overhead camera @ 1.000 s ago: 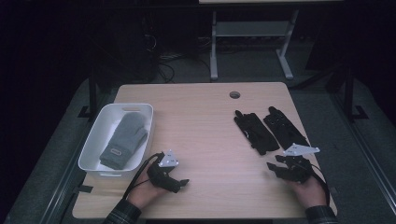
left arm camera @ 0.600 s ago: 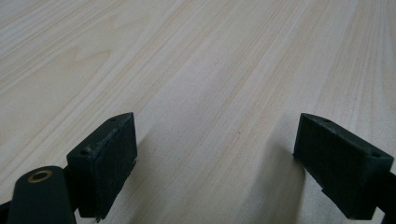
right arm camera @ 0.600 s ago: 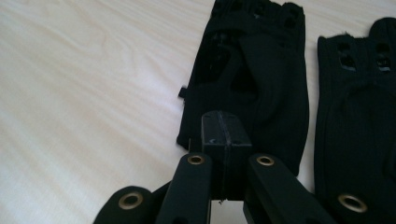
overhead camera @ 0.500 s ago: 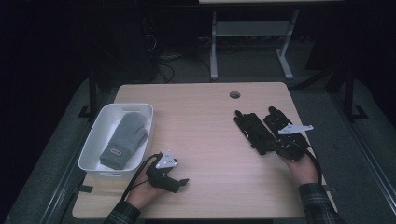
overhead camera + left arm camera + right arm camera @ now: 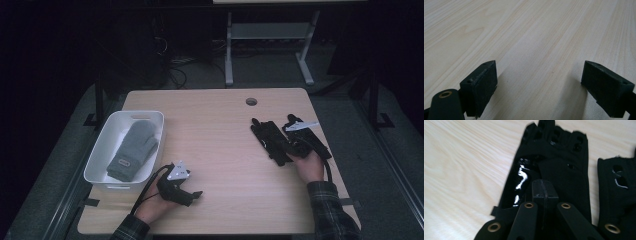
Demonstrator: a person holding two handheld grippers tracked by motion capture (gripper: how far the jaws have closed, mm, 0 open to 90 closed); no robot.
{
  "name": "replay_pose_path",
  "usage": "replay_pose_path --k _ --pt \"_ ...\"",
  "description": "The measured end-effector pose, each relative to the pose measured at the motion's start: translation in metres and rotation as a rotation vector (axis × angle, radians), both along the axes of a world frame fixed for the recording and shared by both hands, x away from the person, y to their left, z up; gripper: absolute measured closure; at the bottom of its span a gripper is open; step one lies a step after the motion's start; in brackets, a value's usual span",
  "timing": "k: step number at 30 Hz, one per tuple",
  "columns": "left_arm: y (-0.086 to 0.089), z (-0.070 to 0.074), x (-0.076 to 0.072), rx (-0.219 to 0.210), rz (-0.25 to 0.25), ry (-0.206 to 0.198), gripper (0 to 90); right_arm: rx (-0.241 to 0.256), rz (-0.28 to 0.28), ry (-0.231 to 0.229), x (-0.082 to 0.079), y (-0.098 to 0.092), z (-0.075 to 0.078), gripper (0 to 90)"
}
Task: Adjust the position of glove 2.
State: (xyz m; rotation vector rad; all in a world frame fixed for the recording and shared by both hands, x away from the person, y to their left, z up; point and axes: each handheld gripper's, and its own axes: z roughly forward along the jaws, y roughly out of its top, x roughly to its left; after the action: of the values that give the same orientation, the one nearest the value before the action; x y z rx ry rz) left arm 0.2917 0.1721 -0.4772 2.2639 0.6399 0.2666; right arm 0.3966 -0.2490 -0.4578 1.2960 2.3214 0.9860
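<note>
- Right of the white basket (image 5: 150,120), far across the wooden table (image 5: 215,120), your right gripper (image 5: 298,146) rests on the near end of a black fingerless glove (image 5: 270,140). A second black glove (image 5: 312,137) lies just beside the first one, on the side away from the basket.
- Seen from the right gripper view, the jaws are pressed together at the cuff end of the glove (image 5: 554,167). The pads meet with almost no gap, so I cannot tell whether they pinch a fold of the fabric or only touch it from above.
- Close to the basket, at its near corner, your left gripper (image 5: 181,190) lies low over bare wood with its jaws spread wide and nothing between them. A grey mitten (image 5: 132,150) already lies inside the basket.
- What can go wrong, in my judgement: if the pads hold only a thin edge of cloth, the glove may slip out when you lift it.
- The second glove lies very near to your jaws. A sideways move can catch its cuff and drag it along.
- The way to the basket is long. A limp glove hanging low may brush the table or hit the basket rim and fall outside.
</note>
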Motion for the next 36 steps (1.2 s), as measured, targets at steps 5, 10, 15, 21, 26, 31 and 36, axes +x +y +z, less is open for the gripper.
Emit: replay_pose_path --k 5,10,15,21,26,31,36 --pt "0.000 0.000 0.000 0.004 -0.002 0.000 12.4 -0.012 0.002 0.015 0.003 0.004 -0.007 90.0" --pt "0.000 0.000 0.001 0.004 -0.004 0.000 12.3 -0.015 0.023 0.029 -0.001 0.008 -0.006 90.0" --pt "0.000 0.000 0.001 0.004 -0.005 -0.001 12.3 -0.015 0.052 0.031 -0.006 0.013 -0.006 90.0" --pt "0.000 0.000 0.001 0.004 -0.004 0.000 12.3 -0.014 0.087 0.041 -0.016 0.018 -0.005 90.0" --pt "0.000 0.000 0.001 0.004 -0.005 -0.001 12.4 -0.010 0.110 0.052 -0.025 0.022 -0.005 90.0" --pt "0.000 0.000 0.001 0.004 -0.004 0.000 12.3 -0.019 0.138 0.051 -0.034 0.028 -0.004 90.0" --pt "0.000 0.000 0.001 0.001 -0.004 -0.002 12.3 -0.015 0.168 0.061 -0.044 0.034 -0.004 90.0"
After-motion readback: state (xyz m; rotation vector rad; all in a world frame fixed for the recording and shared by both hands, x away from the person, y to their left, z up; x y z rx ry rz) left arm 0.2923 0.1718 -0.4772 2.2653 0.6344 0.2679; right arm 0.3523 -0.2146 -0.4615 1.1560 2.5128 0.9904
